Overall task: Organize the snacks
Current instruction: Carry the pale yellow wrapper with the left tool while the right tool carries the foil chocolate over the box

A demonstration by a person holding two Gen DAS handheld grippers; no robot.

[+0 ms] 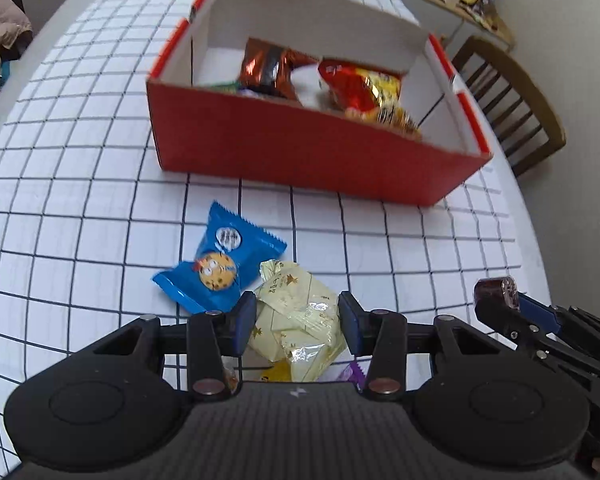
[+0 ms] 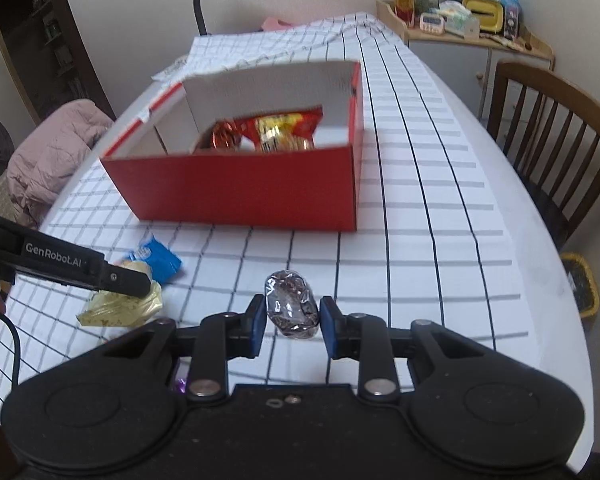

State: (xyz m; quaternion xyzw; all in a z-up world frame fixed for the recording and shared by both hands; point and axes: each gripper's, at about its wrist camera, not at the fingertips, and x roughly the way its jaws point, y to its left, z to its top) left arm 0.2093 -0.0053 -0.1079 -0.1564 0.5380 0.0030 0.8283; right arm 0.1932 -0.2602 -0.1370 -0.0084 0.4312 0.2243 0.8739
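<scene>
A red box (image 1: 300, 152) with white inner walls stands on the checked tablecloth and holds several shiny snack packets (image 1: 352, 84). It also shows in the right wrist view (image 2: 240, 192). My left gripper (image 1: 298, 320) is shut on a pale yellow packet (image 1: 300, 316) close to the table. A blue cookie packet (image 1: 220, 260) lies just left of it. My right gripper (image 2: 292, 316) is shut on a dark foil-wrapped snack (image 2: 292, 304) and holds it above the table, in front of the box. That snack also shows at the right of the left wrist view (image 1: 496, 292).
A wooden chair (image 2: 552, 148) stands at the table's right side. A shelf with clutter (image 2: 468, 16) is at the back right. A pink coat (image 2: 48, 160) lies left of the table. A yellow basket (image 2: 580, 284) sits on the floor at right.
</scene>
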